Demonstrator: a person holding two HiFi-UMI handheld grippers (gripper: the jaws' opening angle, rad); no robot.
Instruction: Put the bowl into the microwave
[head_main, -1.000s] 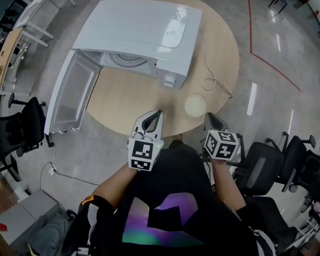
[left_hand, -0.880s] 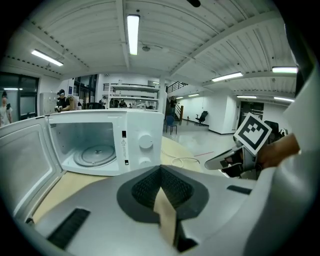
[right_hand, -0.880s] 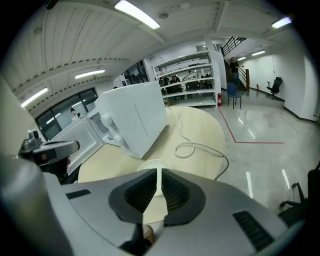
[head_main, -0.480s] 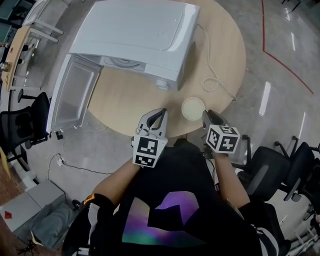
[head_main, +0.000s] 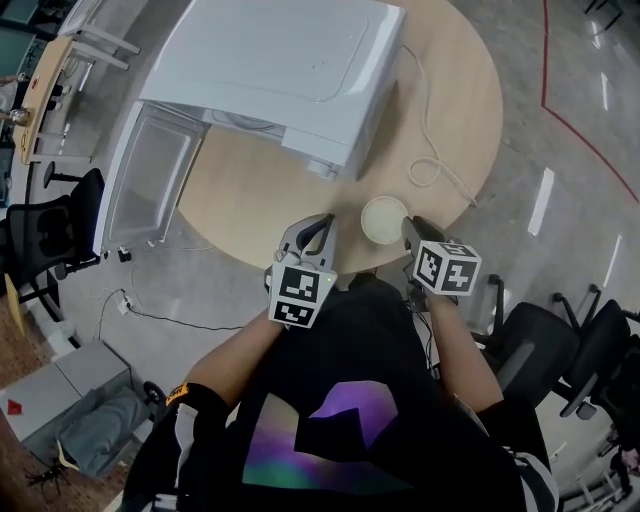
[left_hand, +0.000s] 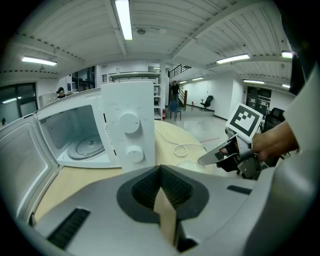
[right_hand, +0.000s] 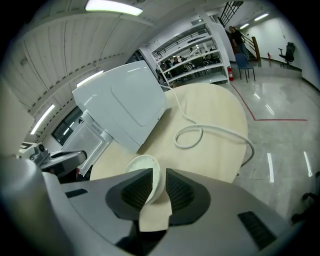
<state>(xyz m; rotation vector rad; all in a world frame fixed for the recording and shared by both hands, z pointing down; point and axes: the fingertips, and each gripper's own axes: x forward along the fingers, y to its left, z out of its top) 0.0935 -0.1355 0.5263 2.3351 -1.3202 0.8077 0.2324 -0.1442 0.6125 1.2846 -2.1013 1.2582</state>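
Right tool (right_hand: 159, 176) was clamped on the near rim of the bowl (head_main: 385, 218). The bowl sat on the tabletop (head_main: 250, 195) near the front edge, apart from the microwave (head_main: 280, 60), whose door (head_main: 150, 190) stood open. Left tool (left_hand: 160, 170) was clenched on nothing, just left of the bowl.

The microwave (head_main: 275, 75) and its cable (head_main: 430, 150) are white, the bowl (head_main: 385, 218) is cream, and the round table (head_main: 450, 110) is pale beige wood-tone. The left gripper (head_main: 318, 222) and right gripper (head_main: 410, 228) are grey with black ribbed pads (right_hand: 134, 192) and a black-and-white square pattern on each marker cube (head_main: 300, 293). The floor (head_main: 560, 200) is glossy grey with a red line (head_main: 575, 127), and the person's shirt (head_main: 340, 430) is black with a purple-to-green print.
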